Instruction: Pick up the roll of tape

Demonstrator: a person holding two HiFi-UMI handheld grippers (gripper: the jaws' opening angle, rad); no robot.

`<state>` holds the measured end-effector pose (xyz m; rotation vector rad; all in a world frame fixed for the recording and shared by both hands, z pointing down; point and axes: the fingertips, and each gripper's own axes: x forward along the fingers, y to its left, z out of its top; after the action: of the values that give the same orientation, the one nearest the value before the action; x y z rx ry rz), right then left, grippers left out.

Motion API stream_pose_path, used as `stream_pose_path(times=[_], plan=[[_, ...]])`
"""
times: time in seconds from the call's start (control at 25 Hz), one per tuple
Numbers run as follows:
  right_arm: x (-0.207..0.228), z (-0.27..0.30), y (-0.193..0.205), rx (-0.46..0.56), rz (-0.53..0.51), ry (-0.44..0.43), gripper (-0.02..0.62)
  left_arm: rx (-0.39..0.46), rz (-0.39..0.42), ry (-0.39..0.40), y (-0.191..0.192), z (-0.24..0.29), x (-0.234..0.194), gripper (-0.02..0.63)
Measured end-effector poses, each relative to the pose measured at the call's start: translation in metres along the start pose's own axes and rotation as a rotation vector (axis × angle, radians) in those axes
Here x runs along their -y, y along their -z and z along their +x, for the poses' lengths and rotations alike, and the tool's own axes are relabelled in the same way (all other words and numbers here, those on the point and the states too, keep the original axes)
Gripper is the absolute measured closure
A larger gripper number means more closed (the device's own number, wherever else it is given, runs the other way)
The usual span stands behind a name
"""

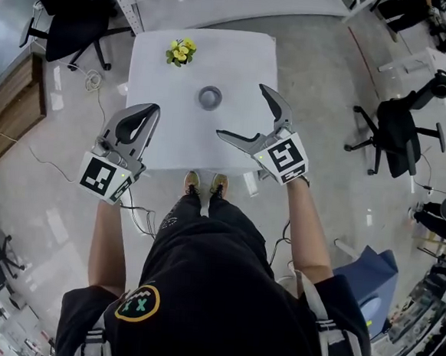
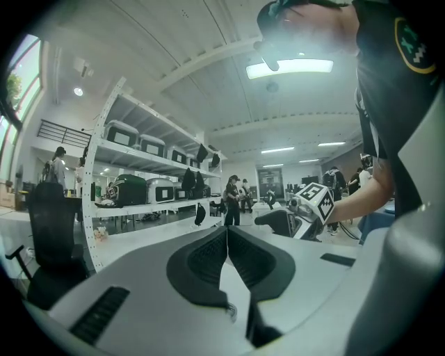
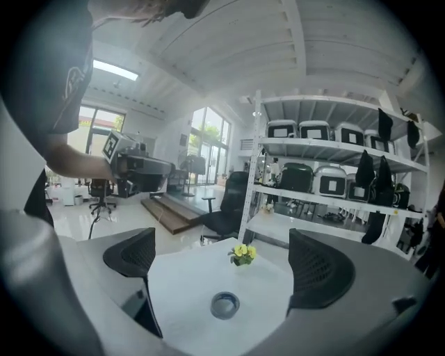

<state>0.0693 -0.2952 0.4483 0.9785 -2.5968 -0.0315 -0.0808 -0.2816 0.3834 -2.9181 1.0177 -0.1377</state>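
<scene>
the tape (image 1: 209, 97) lies flat near the middle of the white table (image 1: 244, 56), apart from both grippers, with a small bunch of yellow flowers (image 1: 181, 51) beyond it toward the far edge. the right gripper (image 1: 240, 110) hovers over the table's near right part, its jaws wide apart with nothing held, and the tape shows farther off through the gap. the left gripper (image 1: 152, 109) hangs at the table's near left edge, its jaws pressed together and empty.
</scene>
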Motion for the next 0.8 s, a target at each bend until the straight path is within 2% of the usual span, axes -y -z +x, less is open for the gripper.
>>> stream_pose_path(times=[0.2, 0.4, 0.56, 0.8], plan=[[0.004, 0.035, 0.015, -0.086, -0.08, -0.102, -0.003, -0.006, -0.005, -0.014, 0.001, 0.003, -0.006, 0.584], [0.004, 0.072, 0.048, -0.226, -0.173, -0.205, -0.003, -0.015, -0.011, -0.035, 0.004, 0.004, -0.013, 0.584], [-0.001, 0.098, 0.074, -0.316, -0.19, -0.284, -0.003, -0.018, -0.015, -0.049, 0.003, 0.004, -0.02, 0.584], [-0.003, 0.133, 0.13, -0.442, -0.183, -0.351, -0.003, -0.023, -0.015, -0.052, 0.005, 0.006, -0.026, 0.584]])
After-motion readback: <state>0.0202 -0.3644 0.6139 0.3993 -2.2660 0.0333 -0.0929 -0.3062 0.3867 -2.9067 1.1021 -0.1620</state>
